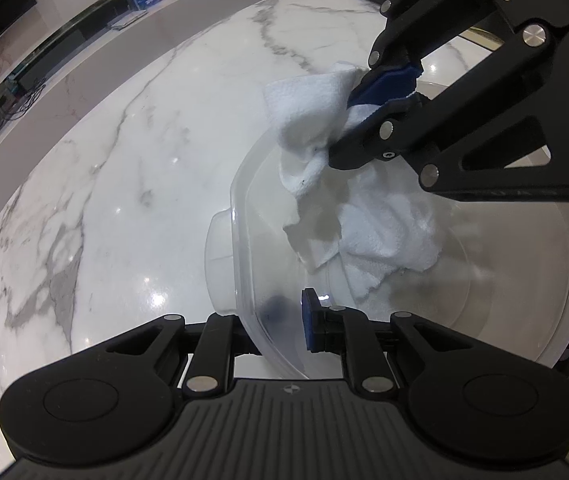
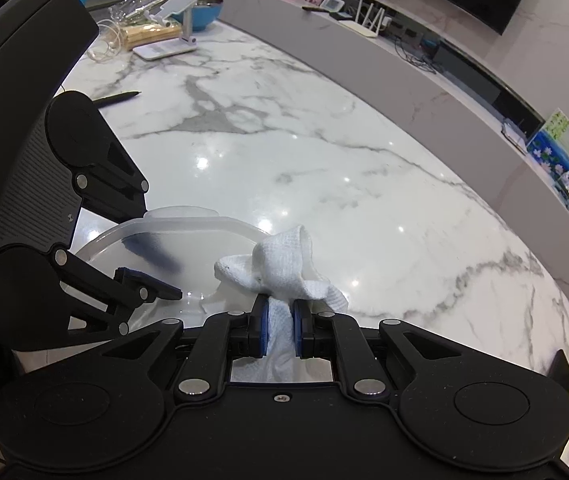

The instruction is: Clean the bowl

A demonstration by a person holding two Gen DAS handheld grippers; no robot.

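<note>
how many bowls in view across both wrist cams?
2. Clear plastic bowl at the near table edge, gripped at its rim by the left gripper; blue bowl at the far left corner. Clutter there may hide more.

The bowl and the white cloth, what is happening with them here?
A person is cleaning a clear plastic bowl on a marble table with two hand-held grippers. The left gripper clamps the bowl's rim, one pad inside and one outside. The right gripper has its jaws shut on a white cloth, which hangs into the bowl.
</note>
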